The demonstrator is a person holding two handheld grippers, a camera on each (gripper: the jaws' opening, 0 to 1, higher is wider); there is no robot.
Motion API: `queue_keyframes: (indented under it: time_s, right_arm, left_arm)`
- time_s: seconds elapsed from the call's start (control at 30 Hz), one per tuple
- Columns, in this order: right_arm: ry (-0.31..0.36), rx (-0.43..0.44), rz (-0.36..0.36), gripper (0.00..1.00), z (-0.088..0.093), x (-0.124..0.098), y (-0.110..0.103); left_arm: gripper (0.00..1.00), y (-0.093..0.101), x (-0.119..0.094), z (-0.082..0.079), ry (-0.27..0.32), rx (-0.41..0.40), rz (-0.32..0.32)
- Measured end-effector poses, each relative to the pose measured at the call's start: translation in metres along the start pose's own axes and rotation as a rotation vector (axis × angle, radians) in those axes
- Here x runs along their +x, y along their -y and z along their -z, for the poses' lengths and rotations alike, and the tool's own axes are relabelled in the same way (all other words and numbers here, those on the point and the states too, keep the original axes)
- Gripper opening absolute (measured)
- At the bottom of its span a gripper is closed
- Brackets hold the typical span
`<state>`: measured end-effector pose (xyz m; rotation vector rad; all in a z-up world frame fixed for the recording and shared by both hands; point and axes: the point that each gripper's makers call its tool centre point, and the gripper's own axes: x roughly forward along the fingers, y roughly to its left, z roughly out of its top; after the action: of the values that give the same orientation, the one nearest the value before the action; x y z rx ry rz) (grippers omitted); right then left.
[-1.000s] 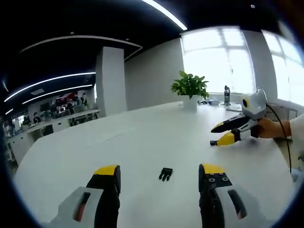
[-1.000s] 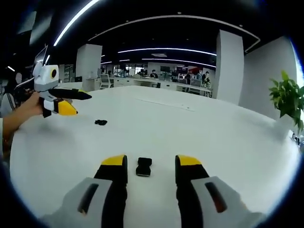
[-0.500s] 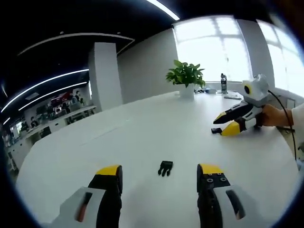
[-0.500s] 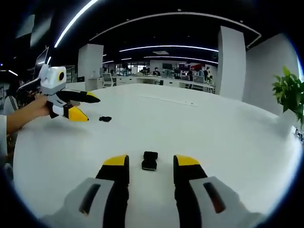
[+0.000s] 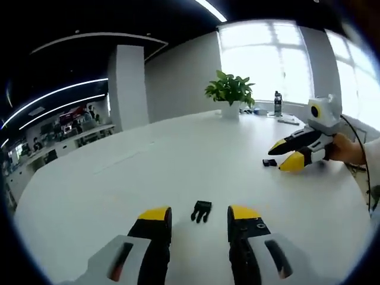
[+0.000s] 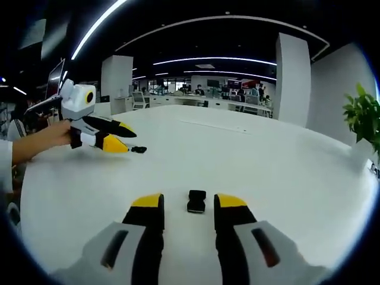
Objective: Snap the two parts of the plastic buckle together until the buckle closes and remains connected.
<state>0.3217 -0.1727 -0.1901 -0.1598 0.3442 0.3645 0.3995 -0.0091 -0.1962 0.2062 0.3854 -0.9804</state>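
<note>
On the white table (image 5: pixel 119 184), the left gripper (image 5: pixel 199 221) reaches forward, fingers apart around the pronged buckle piece (image 5: pixel 201 211). The right gripper (image 6: pixel 188 208) points forward, fingers apart flanking the socket piece (image 6: pixel 196 201).

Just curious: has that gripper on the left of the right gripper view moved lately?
Yes. The left gripper has moved rightward across the white table, closing on the small black buckle piece.

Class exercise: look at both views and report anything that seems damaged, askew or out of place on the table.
Nothing stands out. The pronged buckle half and the socket half lie apart on the white table, each just ahead of an open hand-held gripper, neither visibly damaged.
</note>
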Motion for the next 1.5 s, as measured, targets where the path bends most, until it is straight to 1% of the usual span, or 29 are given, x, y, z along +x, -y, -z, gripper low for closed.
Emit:
queue_keyframes:
  time_s: [0.13,0.23,0.37,0.47,0.67,0.9,1.17,1.27,1.33,1.5]
  right_arm:
    - [0.010,0.004,-0.011,0.31,-0.003,0.000,-0.004]
    - [0.018,0.007,-0.016,0.30,-0.005,0.000,-0.005]
    - [0.024,0.015,-0.017,0.28,-0.007,0.000,-0.005]
    - [0.027,0.019,-0.017,0.27,-0.007,0.001,-0.005]
    - [0.020,0.024,-0.022,0.26,-0.006,0.002,-0.006]
    - [0.033,0.019,-0.025,0.25,-0.010,0.001,-0.010]
    - [0.035,0.018,-0.028,0.24,-0.011,0.001,-0.012]
    - [0.034,0.022,-0.028,0.24,-0.010,0.002,-0.012]
    - [0.031,0.026,-0.029,0.24,-0.008,0.002,-0.012]
    - [0.031,0.029,-0.034,0.23,-0.006,0.002,-0.013]
  left_arm:
    - [0.30,0.000,0.002,0.003,-0.007,-0.026,0.013]
    - [0.29,-0.001,0.004,0.003,-0.011,-0.047,0.022]
    - [0.24,0.000,0.005,0.005,-0.026,-0.049,0.029]
    - [0.22,0.001,0.008,0.008,-0.039,-0.042,0.032]
    - [0.11,0.004,0.006,0.007,-0.033,-0.039,0.043]
    - [0.11,0.006,0.003,0.009,-0.037,-0.051,0.049]
    - [0.10,0.009,-0.002,0.010,-0.047,-0.060,0.066]
    - [0.10,0.009,-0.006,0.008,-0.042,-0.062,0.068]
    - [0.10,0.008,-0.009,0.007,-0.040,-0.063,0.060]
    - [0.10,-0.002,-0.016,0.007,-0.045,-0.053,0.012]
